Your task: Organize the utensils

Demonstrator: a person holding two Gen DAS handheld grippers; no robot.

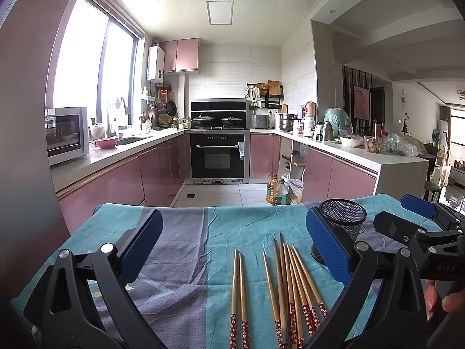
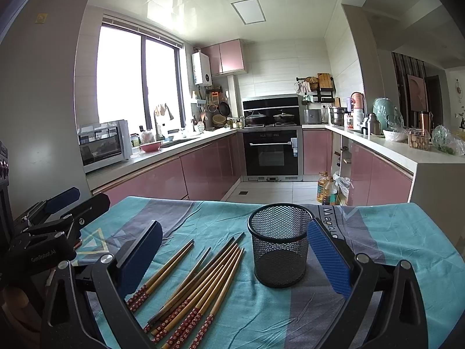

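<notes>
Nearest the cameras, both grippers hang above a table draped in a teal and grey cloth. The left gripper has its blue pads spread wide and holds nothing; the right gripper is likewise released, its jaws far apart and empty. Between and just under the left gripper's fingers lie the wooden chopsticks with red flowered ends, flat on the cloth: a pair set slightly apart to the left, the rest fanned in a loose bundle, some overlapping. Just beside them, to their right, stands the black mesh cup, upright, and close by the right gripper's right pad. Beyond the table's far edge a kitchen opens out, with pink cabinets, a built-in oven and two oil bottles on the floor.
</notes>
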